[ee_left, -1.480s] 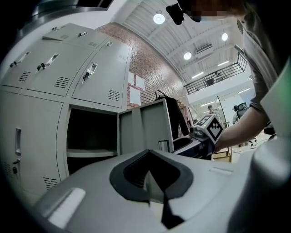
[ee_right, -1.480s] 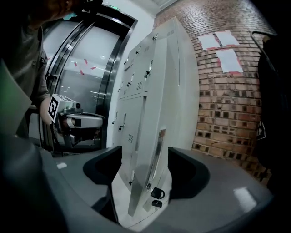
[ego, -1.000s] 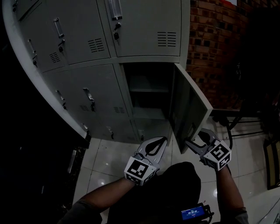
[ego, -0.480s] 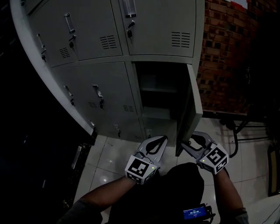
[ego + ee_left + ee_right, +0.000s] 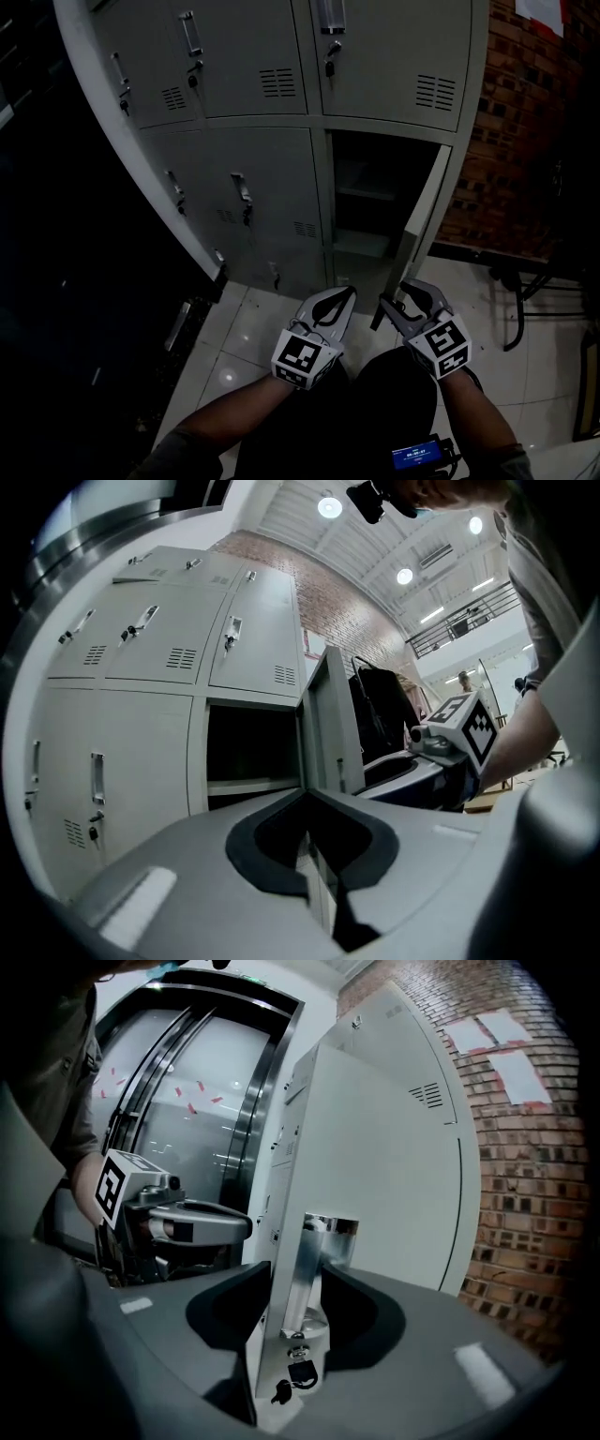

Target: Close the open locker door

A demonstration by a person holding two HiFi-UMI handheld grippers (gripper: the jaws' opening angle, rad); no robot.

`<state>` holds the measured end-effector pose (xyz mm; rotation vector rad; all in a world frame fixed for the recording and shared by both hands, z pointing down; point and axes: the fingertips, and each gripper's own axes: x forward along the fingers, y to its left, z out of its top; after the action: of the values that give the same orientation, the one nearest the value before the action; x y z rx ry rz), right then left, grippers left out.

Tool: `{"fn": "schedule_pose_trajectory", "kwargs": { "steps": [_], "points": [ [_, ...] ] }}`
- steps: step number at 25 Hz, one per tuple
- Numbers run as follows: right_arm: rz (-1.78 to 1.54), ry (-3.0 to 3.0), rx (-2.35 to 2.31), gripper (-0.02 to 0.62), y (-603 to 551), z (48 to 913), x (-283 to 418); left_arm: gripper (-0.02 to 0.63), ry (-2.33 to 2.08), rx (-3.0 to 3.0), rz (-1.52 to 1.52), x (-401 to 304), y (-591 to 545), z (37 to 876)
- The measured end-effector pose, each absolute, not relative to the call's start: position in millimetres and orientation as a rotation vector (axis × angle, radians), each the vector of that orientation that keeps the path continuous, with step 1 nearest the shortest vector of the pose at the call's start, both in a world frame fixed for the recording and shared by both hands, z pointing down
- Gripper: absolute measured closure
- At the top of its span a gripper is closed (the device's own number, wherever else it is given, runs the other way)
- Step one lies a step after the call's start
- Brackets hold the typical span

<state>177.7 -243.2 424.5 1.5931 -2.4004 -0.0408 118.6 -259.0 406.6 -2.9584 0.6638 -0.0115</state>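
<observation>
The grey locker bank [image 5: 253,178] has one open compartment [image 5: 375,192] at the lower right. Its door [image 5: 424,217] stands edge-on to me, swung partway in. My right gripper [image 5: 392,300] is clamped on the door's free lower edge. In the right gripper view the door edge [image 5: 375,1166] and its metal handle [image 5: 314,1255] sit between the pads [image 5: 292,1274], with a small lock and keys [image 5: 298,1372] just below. My left gripper [image 5: 349,293] hangs shut and empty beside it, in front of the compartment [image 5: 253,752]; its tips [image 5: 305,797] meet.
A brick wall [image 5: 525,141] runs to the right of the lockers. Dark chair or stand legs [image 5: 525,300] stand on the tiled floor [image 5: 253,328] at the right. A dark metal-framed panel [image 5: 103,309] fills the left side.
The door has swung from wide open to nearly edge-on, moving left toward the frame. My right gripper went left with its edge. The left gripper hardly moved.
</observation>
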Motion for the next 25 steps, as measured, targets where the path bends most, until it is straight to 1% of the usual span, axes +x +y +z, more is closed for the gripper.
{"fn": "schedule_pose_trajectory", "kwargs": {
  "steps": [10, 20, 21, 25],
  "points": [
    [-0.009, -2.338, 1.71, 0.42, -309.3, 428.0, 145.2, 0.604, 0.809, -2.932, -0.039, 79.7, -292.7, 413.5],
    [-0.004, -2.266, 1.83, 0.421, -367.6, 431.3, 132.9, 0.604, 0.932, -2.897, -0.033, 40.0, -322.9, 414.4],
    [-0.008, -2.261, 1.834, 0.46, -372.7, 431.9, 130.8, 0.604, 0.942, -2.898, -0.036, 35.7, -324.5, 414.6],
    [0.006, -2.235, 1.874, 0.465, -395.1, 433.8, 129.5, 0.604, 0.98, -2.878, -0.037, 19.6, -332.4, 414.2]
  ]
}}
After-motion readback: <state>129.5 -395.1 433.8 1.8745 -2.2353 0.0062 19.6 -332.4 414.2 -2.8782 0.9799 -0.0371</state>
